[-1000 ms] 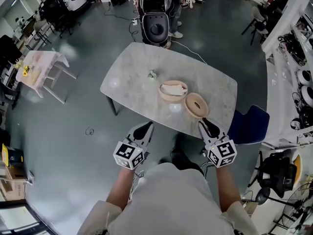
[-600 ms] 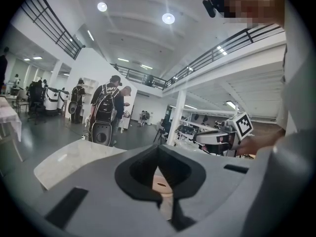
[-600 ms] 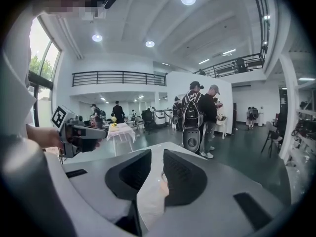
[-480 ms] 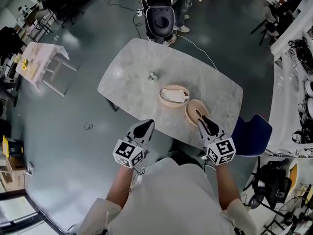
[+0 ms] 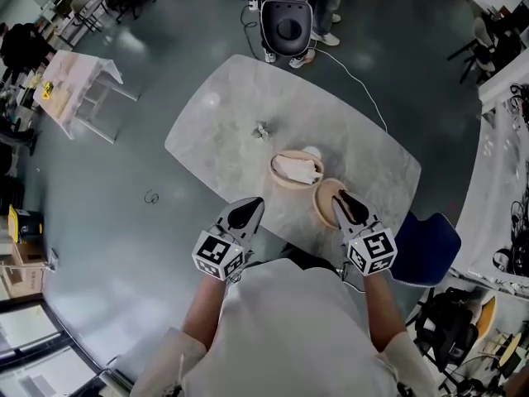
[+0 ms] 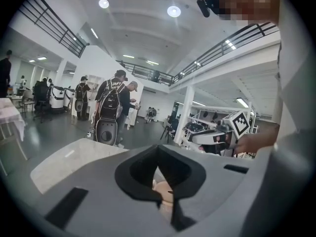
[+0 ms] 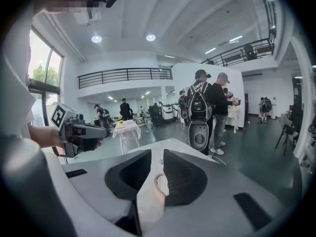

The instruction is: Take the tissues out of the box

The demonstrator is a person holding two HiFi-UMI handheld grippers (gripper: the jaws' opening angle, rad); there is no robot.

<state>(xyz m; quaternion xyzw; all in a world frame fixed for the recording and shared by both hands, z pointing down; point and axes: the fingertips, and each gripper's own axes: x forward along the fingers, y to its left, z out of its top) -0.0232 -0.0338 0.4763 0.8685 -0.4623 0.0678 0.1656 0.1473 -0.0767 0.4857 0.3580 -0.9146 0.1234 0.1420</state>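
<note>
Reach-in stage, judging by the layout: no tissue lifted yet. Round box [image 5: 281,174] open at mid-table, toward the near right. White tissue [image 5: 299,169] lying in it, top sheet in plain sight. Lid [image 5: 324,195] off already, flat on the table [image 5: 223,114] just near and right of the box, touching it or nearly so; hard to tell which.

Left gripper [image 5: 245,213] at the near edge of the table, left of the box and apart from it. Tips together, nothing pinched; only a sliver of something pale seen past the pads. Right gripper [image 5: 345,206] over the near part of the lid, going by the head view; contact with it not evident. Partly open, with a narrow gap between the pads and nothing in that gap but table and a pale rim beyond.

Next, probably: carry the right gripper far and left past the lid to the box, dip the tips onto the top sheet, close on a fold and draw up. Likely calls for the left gripper against the box wall, to keep a light box from rising with the sheet. Soft, thin stuff: grip shallow and pull slowly, or risk tearing it or dragging out a whole wad.
</note>
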